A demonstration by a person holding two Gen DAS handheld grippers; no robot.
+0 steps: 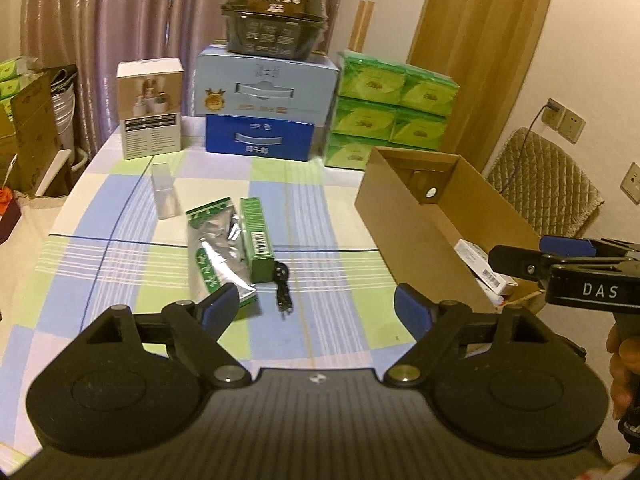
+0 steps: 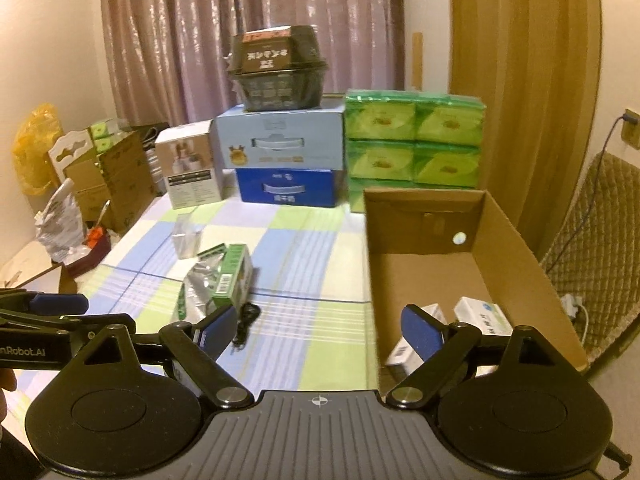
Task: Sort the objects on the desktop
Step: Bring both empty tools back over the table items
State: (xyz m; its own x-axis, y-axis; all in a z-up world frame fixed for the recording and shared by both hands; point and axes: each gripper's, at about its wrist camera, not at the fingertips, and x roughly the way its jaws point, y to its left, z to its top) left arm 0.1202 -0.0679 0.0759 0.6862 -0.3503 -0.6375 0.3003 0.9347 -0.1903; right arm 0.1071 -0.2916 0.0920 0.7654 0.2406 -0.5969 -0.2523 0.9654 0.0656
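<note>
A silver foil pouch (image 1: 214,252) with green print lies on the checked tablecloth beside a green box (image 1: 258,238). A small black cable (image 1: 283,286) lies just right of them. A clear plastic box (image 1: 163,192) stands further back. An open cardboard box (image 1: 444,216) on the right holds white boxes (image 2: 482,314). My left gripper (image 1: 316,306) is open and empty above the near table, just in front of the pouch. My right gripper (image 2: 320,326) is open and empty over the cardboard box's near left edge. The same items show in the right wrist view: pouch (image 2: 198,284), green box (image 2: 232,276), cable (image 2: 246,320).
At the table's back stand a white product box (image 1: 150,110), two stacked blue boxes (image 1: 264,108) topped by a black container (image 1: 274,14), and green tissue packs (image 1: 394,108). Cartons and bags (image 2: 108,172) crowd the left. A padded chair (image 1: 548,188) stands right.
</note>
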